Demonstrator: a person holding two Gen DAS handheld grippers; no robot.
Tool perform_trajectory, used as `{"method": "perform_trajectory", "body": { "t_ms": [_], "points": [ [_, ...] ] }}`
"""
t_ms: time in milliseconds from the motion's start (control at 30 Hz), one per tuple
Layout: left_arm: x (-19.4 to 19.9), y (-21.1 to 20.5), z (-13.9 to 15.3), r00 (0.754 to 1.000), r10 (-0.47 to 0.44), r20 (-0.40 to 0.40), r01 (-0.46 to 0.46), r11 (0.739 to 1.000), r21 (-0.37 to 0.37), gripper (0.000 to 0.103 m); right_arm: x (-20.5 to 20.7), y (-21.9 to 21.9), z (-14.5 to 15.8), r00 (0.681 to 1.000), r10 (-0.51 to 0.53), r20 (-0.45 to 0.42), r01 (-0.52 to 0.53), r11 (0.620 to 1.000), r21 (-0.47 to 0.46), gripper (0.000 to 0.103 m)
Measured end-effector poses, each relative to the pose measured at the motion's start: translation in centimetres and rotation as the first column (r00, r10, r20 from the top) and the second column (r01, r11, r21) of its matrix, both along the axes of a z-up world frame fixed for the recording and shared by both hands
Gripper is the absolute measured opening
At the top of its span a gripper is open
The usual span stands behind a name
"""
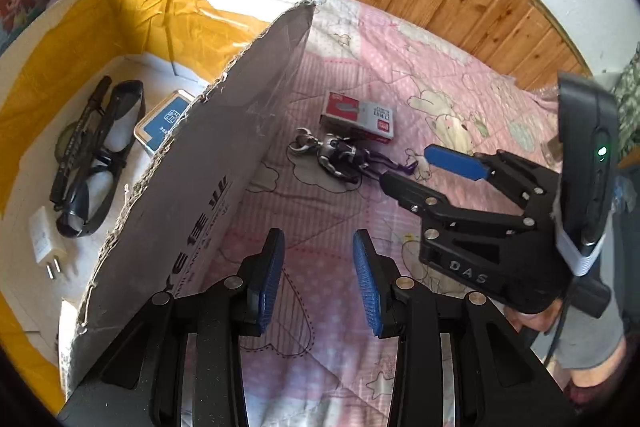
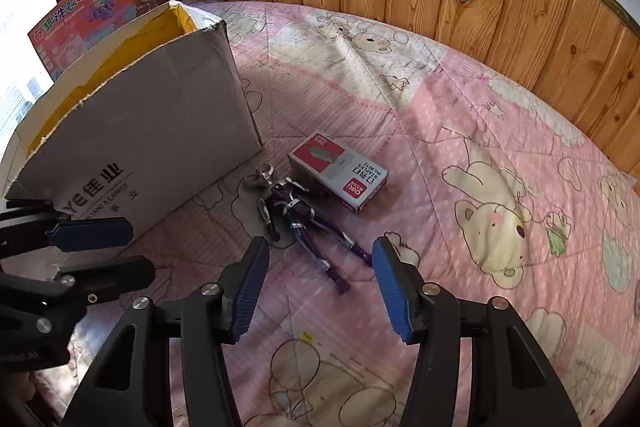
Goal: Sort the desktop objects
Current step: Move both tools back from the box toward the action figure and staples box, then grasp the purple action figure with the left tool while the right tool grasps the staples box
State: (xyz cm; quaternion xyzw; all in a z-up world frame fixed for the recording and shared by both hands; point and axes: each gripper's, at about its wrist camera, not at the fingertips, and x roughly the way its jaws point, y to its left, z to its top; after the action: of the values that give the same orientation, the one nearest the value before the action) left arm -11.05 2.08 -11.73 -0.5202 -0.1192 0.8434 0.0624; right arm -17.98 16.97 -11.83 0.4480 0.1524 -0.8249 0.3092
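Four sorted items lie in the cardboard box (image 1: 168, 187) at far left: glasses (image 1: 102, 163), a pen (image 1: 80, 143), a blue card tin (image 1: 162, 125), a white charger (image 1: 46, 247); judged the drop-off bin. Left gripper (image 1: 319, 279) hangs open and empty over the quilt (image 2: 440, 131), just right of the box wall. Two items remain unsorted: toy figure (image 2: 298, 219) and staple box (image 2: 340, 173), touching, beside the box. Right gripper (image 2: 320, 285) open, empty, the figure's legs just beyond its fingertips, so probably next pick.
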Motion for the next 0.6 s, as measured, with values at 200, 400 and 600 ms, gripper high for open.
{"method": "perform_trajectory", "body": {
  "t_ms": [200, 400, 600],
  "points": [
    [0.2, -0.7, -0.1, 1.000, 0.007, 0.005, -0.008, 0.998, 0.060, 0.037, 0.4, -0.8, -2.5, 0.919, 0.196, 0.341, -0.178, 0.980, -0.083, 0.053],
    [-0.3, -0.5, -0.5, 1.000, -0.005, 0.011, 0.004, 0.997, 0.072, 0.038, -0.7, 1.2, 1.6, 0.947, 0.182, 0.265, -0.175, 0.983, -0.050, 0.057],
    [-1.4, 0.5, -1.5, 1.000, -0.017, 0.018, 0.015, 0.996, 0.092, 0.040, -6.0, -0.8, 0.7, 0.991, 0.097, 0.092, -0.103, 0.993, 0.062, 0.061]
  ]
}}
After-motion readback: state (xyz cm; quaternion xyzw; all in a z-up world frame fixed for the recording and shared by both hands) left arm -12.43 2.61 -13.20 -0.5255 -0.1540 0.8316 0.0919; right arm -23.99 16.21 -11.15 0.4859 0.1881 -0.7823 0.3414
